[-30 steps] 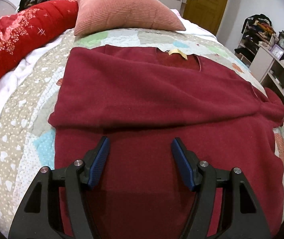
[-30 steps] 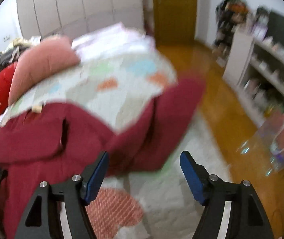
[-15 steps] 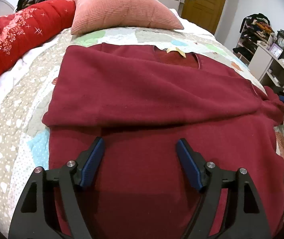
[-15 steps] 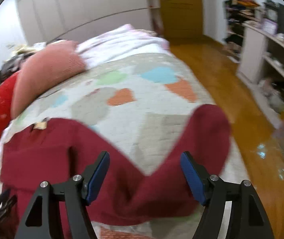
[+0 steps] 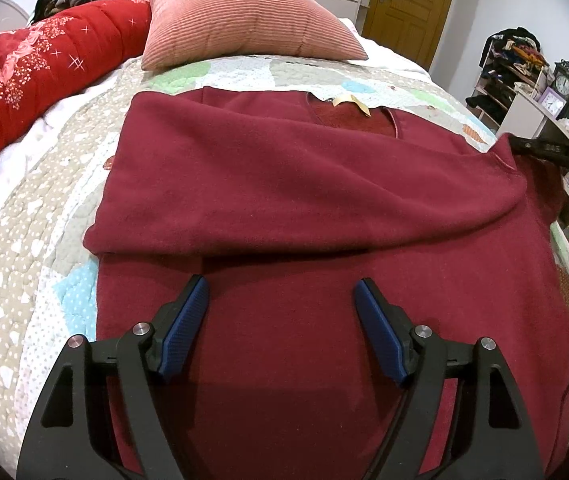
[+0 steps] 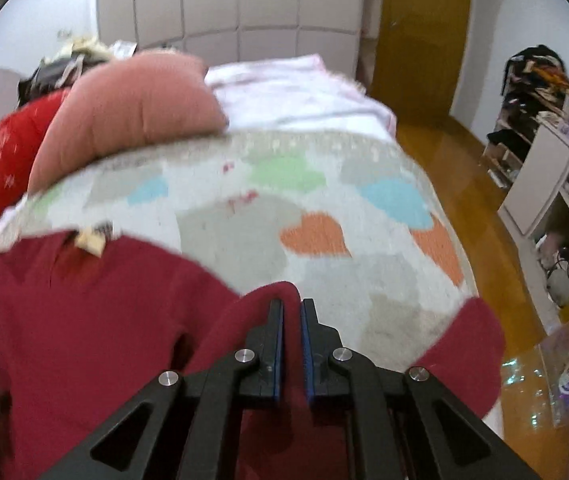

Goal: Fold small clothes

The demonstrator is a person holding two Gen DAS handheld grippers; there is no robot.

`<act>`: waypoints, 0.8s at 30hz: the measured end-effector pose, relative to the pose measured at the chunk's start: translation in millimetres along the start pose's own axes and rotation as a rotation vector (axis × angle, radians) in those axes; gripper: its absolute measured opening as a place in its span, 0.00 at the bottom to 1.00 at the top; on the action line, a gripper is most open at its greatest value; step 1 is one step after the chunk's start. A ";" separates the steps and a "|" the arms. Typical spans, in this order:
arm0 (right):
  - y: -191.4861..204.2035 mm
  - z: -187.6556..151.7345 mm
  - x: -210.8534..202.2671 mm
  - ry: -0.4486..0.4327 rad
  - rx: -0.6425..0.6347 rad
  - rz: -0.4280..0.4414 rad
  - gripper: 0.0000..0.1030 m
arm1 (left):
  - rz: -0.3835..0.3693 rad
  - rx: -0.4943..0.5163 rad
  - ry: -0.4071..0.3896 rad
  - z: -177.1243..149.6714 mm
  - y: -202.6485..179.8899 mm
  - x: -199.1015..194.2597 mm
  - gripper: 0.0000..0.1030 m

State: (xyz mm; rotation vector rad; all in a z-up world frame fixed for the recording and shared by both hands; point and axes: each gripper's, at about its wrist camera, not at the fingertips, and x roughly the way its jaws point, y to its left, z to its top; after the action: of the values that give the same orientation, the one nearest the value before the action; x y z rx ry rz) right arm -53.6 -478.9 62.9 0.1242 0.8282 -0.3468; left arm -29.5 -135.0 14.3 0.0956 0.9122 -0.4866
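Note:
A dark red sweater (image 5: 304, 184) lies spread on the patchwork quilt (image 5: 36, 216), its left sleeve folded across the chest, a tan label at the neck. My left gripper (image 5: 280, 300) is open and empty, hovering over the sweater's lower body. My right gripper (image 6: 292, 308) is shut on a fold of the sweater's right sleeve (image 6: 260, 300) near the shoulder; the sleeve's cuff end (image 6: 472, 348) hangs toward the bed's edge. In the left wrist view the right gripper (image 5: 552, 152) shows at the sweater's right shoulder.
A pink ribbed pillow (image 5: 244, 12) and a red floral duvet (image 5: 24, 76) lie at the bed's head. Right of the bed are wooden floor (image 6: 456, 168), white shelves (image 6: 556, 184) with clutter, and a clear plastic bag (image 6: 564, 364). A wooden door (image 5: 412, 4) stands behind.
My right gripper has moved in over the right sleeve and closed on it. My left gripper stayed open, drawing back slightly over the sweater's lower body.

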 end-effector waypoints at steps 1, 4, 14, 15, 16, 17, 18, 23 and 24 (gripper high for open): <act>4.3 -2.2 3.2 -0.004 0.002 0.012 0.08 | 0.000 0.000 0.000 0.0 0.0 0.0 0.75; 4.0 -8.2 11.9 0.070 -0.024 0.070 0.10 | -0.003 -0.002 -0.001 -0.3 -0.1 -0.1 0.75; -154.4 -28.6 -40.3 -0.018 0.421 -0.013 0.46 | 0.004 0.006 -0.002 -0.3 -2.7 0.9 0.76; -159.4 -25.8 -33.8 0.007 0.439 0.012 0.52 | 0.004 0.006 -0.002 -0.3 -2.8 0.9 0.76; -161.4 -22.4 -21.9 0.051 0.451 0.032 0.55 | 0.004 0.006 -0.002 -0.5 -2.6 0.7 0.76; -161.4 -20.2 -10.0 0.103 0.455 0.022 0.59 | 0.004 0.006 -0.003 -0.5 -2.7 0.7 0.76; -157.8 -17.3 1.0 0.140 0.459 0.003 0.59 | 0.005 0.007 -0.003 -0.5 -2.7 0.7 0.76; -137.8 -5.8 32.9 0.194 0.379 0.002 0.06 | 0.003 0.006 -0.003 -0.6 -2.1 0.8 0.77; -134.1 -2.5 18.8 0.149 0.349 -0.002 0.06 | 0.003 0.006 -0.003 -0.6 -2.3 0.8 0.77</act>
State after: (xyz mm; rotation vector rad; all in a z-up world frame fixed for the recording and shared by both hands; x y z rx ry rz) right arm -90.5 -608.6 50.8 0.4790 0.9087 -0.4870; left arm -30.5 -137.1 13.5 0.1023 0.9078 -0.4863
